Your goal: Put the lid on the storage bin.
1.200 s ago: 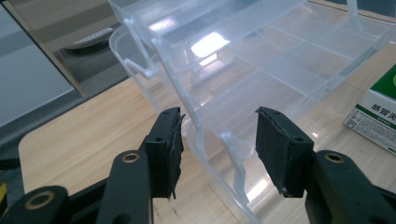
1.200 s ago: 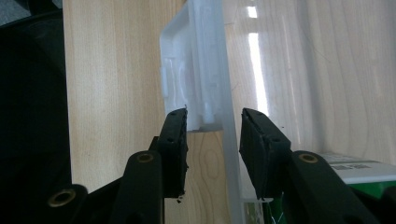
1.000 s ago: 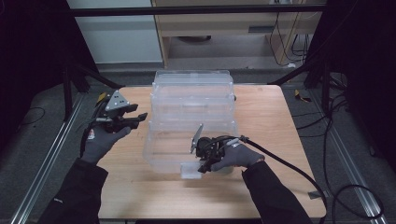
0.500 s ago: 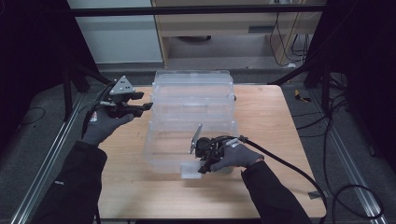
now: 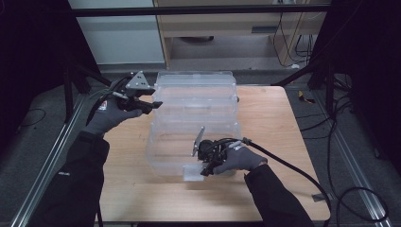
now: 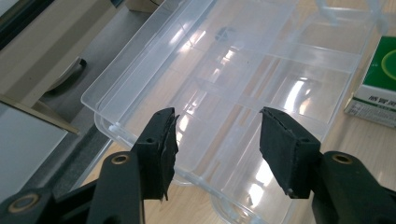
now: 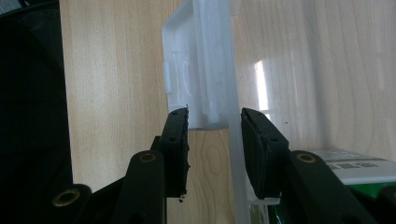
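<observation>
A clear plastic compartment box [image 5: 194, 137] stands open on the wooden table [image 5: 265, 118], its lid [image 5: 196, 87] laid back toward the far edge. My left gripper [image 5: 153, 105] hovers open at the lid's left side; in the left gripper view its jaws [image 6: 217, 140] frame the divided lid [image 6: 243, 70] with nothing between them. My right gripper [image 5: 204, 170] is at the box's front wall. In the right gripper view [image 7: 214, 121] its jaws stand either side of the wall and its front latch [image 7: 191, 74], pressed on them.
A green and white carton [image 6: 378, 88] lies by the box, and the same carton [image 7: 355, 168] shows through the clear front wall. Black cables trail off the table's right side [image 5: 293, 165]. Bare wood lies left, right and in front of the box.
My left gripper has risen and moved back and right, from the table's left side to the lid's left edge. The right gripper has stayed at the front wall.
</observation>
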`<state>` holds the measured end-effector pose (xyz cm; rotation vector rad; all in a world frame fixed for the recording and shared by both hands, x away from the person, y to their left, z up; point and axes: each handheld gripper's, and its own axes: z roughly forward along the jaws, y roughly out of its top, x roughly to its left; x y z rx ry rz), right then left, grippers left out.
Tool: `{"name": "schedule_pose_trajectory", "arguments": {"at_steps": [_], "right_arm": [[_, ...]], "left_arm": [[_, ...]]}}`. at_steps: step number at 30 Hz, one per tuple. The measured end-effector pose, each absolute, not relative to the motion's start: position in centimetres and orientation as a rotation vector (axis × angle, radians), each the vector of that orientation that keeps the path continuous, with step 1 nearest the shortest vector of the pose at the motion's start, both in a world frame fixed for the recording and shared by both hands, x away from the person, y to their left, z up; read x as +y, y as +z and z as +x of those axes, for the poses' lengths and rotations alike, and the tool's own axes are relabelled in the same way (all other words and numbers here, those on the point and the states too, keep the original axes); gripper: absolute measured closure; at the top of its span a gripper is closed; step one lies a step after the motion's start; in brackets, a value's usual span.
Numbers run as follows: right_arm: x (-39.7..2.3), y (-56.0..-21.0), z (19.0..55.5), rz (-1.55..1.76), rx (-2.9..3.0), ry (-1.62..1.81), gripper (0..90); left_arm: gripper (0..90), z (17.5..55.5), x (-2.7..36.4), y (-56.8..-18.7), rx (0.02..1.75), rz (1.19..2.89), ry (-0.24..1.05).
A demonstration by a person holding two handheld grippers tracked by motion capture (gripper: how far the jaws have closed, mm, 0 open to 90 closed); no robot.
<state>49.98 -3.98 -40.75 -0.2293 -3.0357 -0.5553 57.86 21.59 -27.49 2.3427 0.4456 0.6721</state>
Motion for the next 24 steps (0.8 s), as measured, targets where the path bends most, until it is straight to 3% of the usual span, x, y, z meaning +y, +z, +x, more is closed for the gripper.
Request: {"name": "schedule_pose_trajectory", "arguments": {"at_steps": [24], "right_arm": [[-4.0,-40.7,49.9,-0.229,-3.044,-0.552,63.2]], "left_arm": [[49.6,60.2,16.3,-28.2,0.217,2.564,0.663]]}}
